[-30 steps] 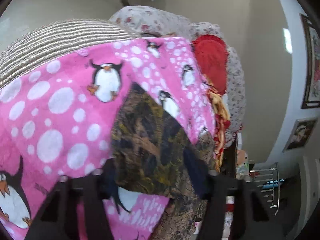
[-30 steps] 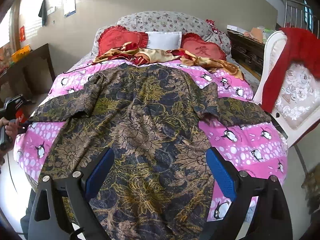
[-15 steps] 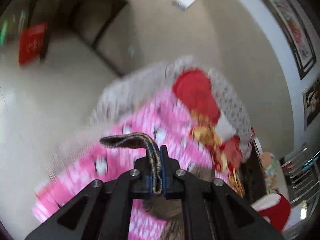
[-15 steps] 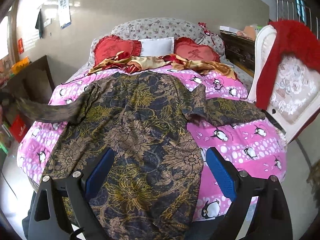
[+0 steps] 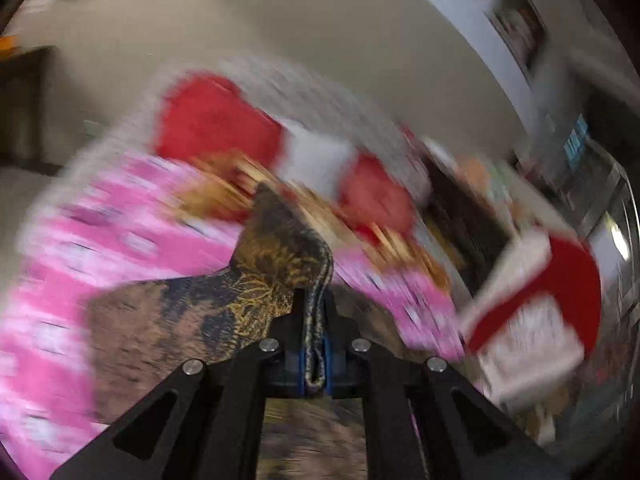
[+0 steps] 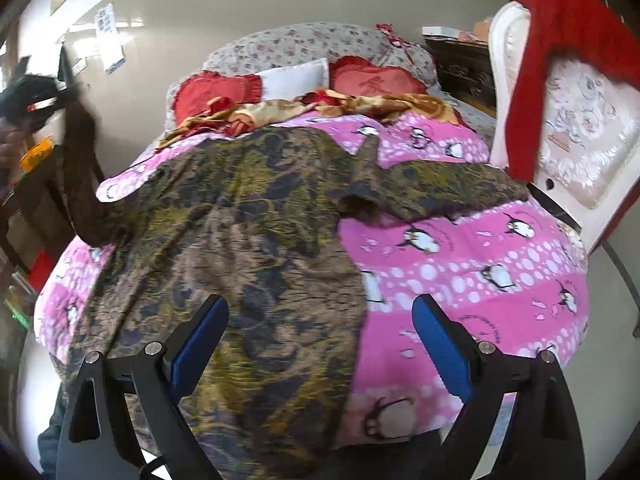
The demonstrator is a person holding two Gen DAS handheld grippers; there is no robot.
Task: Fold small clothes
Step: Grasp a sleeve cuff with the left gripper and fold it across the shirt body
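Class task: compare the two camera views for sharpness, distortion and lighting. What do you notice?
Left wrist view: heavy motion blur; only the left gripper and pinched shirt sleeve stay fairly sharp. Right wrist view: mostly clear, evenly lit, fisheye-curved edges, with slight smear on the shirt.

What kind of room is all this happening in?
Most likely a bedroom in someone's home. A bed with a pink penguin blanket fills the view, heart-shaped red cushions and a floral pillow sit at its head, and a dark patterned garment lies spread across it.

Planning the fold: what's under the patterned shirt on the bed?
The patterned shirt lies on a pink penguin blanket, visible around it. Whatever is beneath the shirt's middle is covered. The left gripper holds one sleeve lifted.
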